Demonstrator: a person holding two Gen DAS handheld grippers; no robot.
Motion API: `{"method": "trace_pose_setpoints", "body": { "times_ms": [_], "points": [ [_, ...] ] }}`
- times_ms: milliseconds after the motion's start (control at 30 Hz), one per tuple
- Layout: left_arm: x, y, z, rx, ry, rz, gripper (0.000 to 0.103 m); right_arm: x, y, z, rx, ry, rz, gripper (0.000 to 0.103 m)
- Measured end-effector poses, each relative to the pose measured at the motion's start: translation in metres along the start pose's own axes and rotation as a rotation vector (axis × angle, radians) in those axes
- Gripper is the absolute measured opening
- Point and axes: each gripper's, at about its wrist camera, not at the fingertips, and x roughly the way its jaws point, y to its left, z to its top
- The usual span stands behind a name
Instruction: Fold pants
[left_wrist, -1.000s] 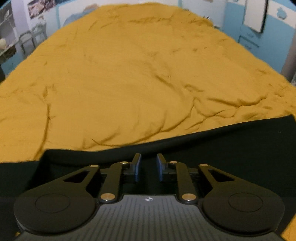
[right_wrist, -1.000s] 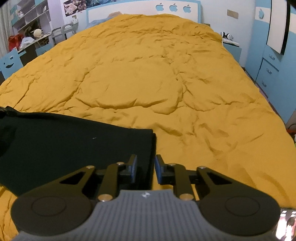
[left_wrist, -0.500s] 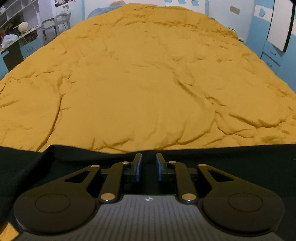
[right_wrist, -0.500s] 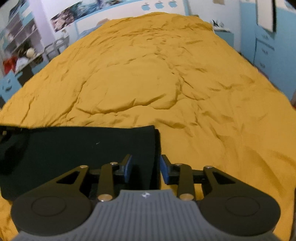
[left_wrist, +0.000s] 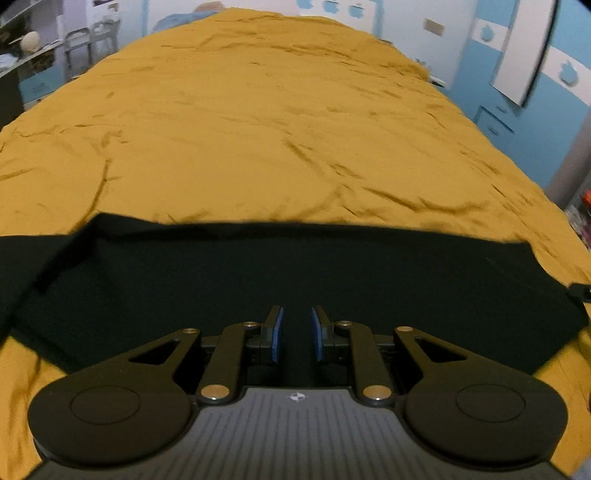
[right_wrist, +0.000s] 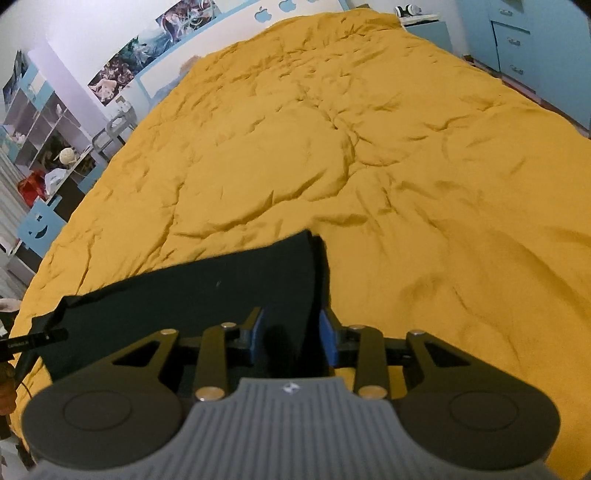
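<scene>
The black pants (left_wrist: 295, 273) lie as a flat folded band across the near end of a mustard-yellow bed cover (left_wrist: 277, 129). My left gripper (left_wrist: 294, 325) sits over the middle of the band; its blue pads stand slightly apart with dark cloth between and below them. In the right wrist view the pants (right_wrist: 207, 291) stretch to the left, and my right gripper (right_wrist: 291, 325) is open around their right-hand edge, cloth lying between the pads. The left gripper's tip (right_wrist: 33, 339) shows at the far left there.
The bed cover (right_wrist: 332, 147) fills most of both views. Blue drawers (right_wrist: 517, 40) stand to the right of the bed. Shelves and a desk (right_wrist: 44, 147) stand to the left. A white headboard (right_wrist: 236, 18) is at the far end.
The right gripper's pads have spread wider around the pants' edge and the view has tilted. The left gripper has pulled back, so more of the black band shows in front of it.
</scene>
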Motion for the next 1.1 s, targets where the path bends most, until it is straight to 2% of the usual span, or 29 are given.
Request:
{"method": "trace_pose_setpoints", "body": {
  "times_ms": [133,200,267,367,567,667,733,800,900,1100],
  "points": [
    [-0.006,-0.028,-0.024,0.057,0.022,-0.048,0.022,-0.001,-0.007,-0.026,0.007,0.051,-0.033,0.030],
    [-0.004,-0.038,-0.037,0.069,0.046,-0.076,0.021,0.000,-0.011,-0.036,0.008,0.057,-0.035,0.020],
    [0.001,-0.044,-0.048,0.081,0.076,-0.058,0.016,0.003,-0.007,-0.045,-0.072,0.055,-0.081,0.011],
    [0.012,-0.045,-0.062,0.065,0.113,-0.014,0.014,0.014,-0.001,-0.056,-0.158,0.063,-0.130,0.009],
    [0.010,-0.046,-0.075,0.060,0.117,0.016,0.014,0.023,0.003,-0.065,-0.214,0.058,-0.179,0.008],
    [-0.007,-0.042,-0.076,0.055,0.101,0.001,0.014,0.016,0.010,-0.060,-0.221,0.050,-0.196,0.009],
    [-0.023,-0.035,-0.075,0.049,0.076,-0.013,0.015,0.000,0.019,-0.055,-0.242,0.005,-0.210,0.011],
    [-0.045,-0.024,-0.074,0.056,0.027,0.016,0.015,-0.018,0.033,-0.055,-0.288,-0.054,-0.226,0.015],
    [-0.077,0.006,-0.070,0.057,-0.043,0.111,0.020,-0.031,0.055,-0.051,-0.362,-0.106,-0.240,0.017],
    [-0.132,0.091,-0.067,0.131,-0.093,0.387,0.036,-0.022,0.095,-0.054,-0.453,-0.093,-0.181,0.021]
  ]
}}
